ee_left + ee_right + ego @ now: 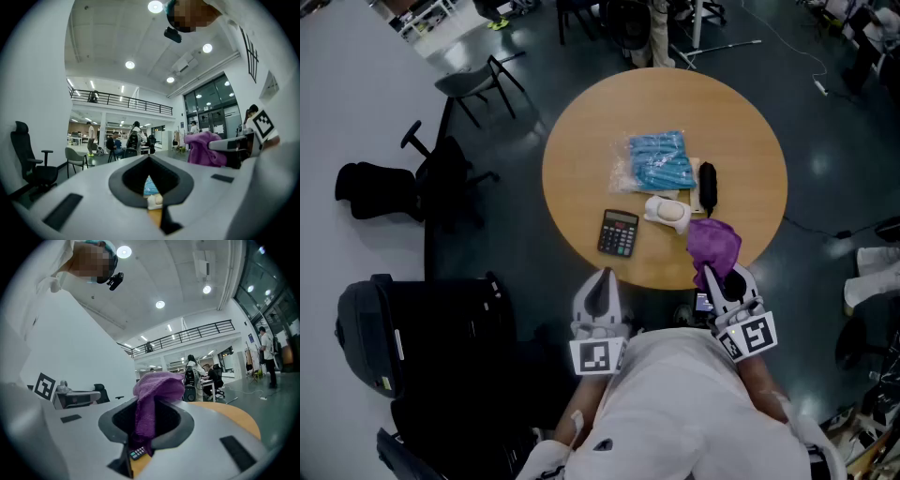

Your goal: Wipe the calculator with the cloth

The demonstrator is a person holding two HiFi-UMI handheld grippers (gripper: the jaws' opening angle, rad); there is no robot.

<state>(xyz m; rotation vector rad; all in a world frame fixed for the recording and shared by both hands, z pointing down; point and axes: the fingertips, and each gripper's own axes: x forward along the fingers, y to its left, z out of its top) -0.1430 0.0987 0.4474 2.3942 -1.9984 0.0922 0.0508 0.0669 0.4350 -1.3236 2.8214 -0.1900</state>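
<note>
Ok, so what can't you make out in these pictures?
- Calculator: key labels too small in the head view; in the right gripper view only a corner shows beneath the purple cloth.
- White object beside it: too small to identify, head view.
- Blue packet: mostly hidden by the jaws in the left gripper view.

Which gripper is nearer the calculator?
Left. The left gripper is just short of the calculator, nearly in line with it; the right gripper, gripping the purple cloth, is farther off to its right.
</note>
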